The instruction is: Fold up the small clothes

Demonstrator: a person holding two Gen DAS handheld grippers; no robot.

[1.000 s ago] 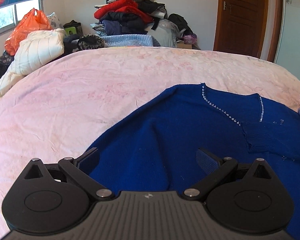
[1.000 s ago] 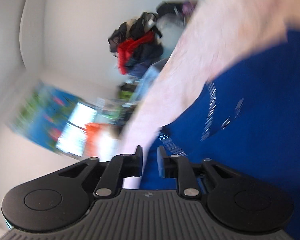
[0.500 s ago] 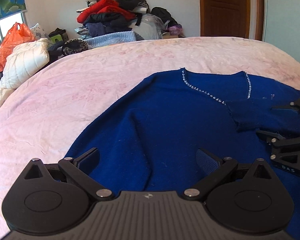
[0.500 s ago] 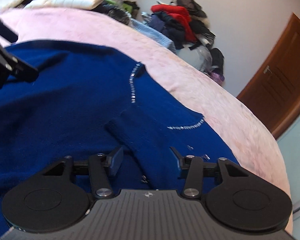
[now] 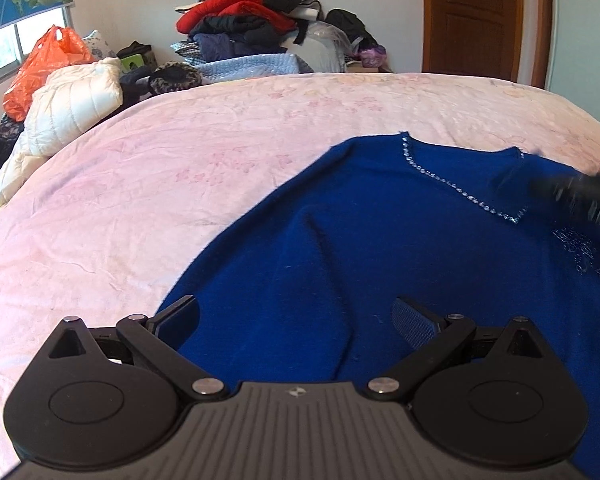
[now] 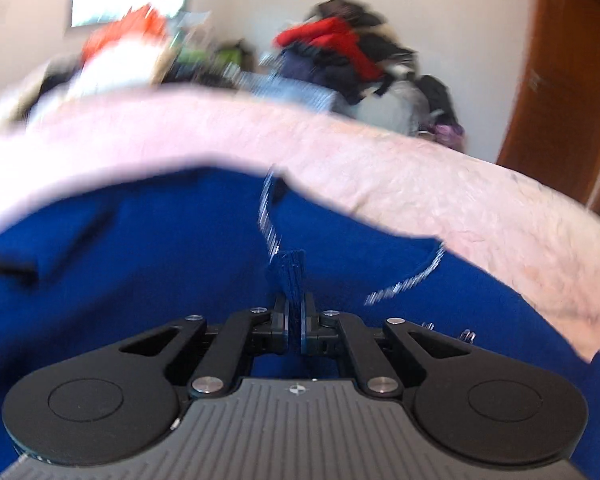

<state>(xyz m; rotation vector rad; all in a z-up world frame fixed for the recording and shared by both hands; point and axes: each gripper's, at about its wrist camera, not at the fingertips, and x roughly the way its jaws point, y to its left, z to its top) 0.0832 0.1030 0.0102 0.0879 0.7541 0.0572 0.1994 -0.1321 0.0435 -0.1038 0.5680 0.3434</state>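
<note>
A dark blue knit sweater with a beaded V neckline lies spread on the pink bed. My left gripper is open and empty, low over the sweater's left part. My right gripper is shut on a ribbed blue cuff of the sweater, held just above the sweater body. The right gripper also shows as a dark blur at the right edge of the left wrist view.
A heap of clothes stands past the far edge of the bed. An orange bag and a white padded jacket lie at the far left. A brown door is at the back right.
My right gripper has shut on the ribbed cuff it straddled and is moving fast, blurring its view. The left gripper stays open over the sweater.
</note>
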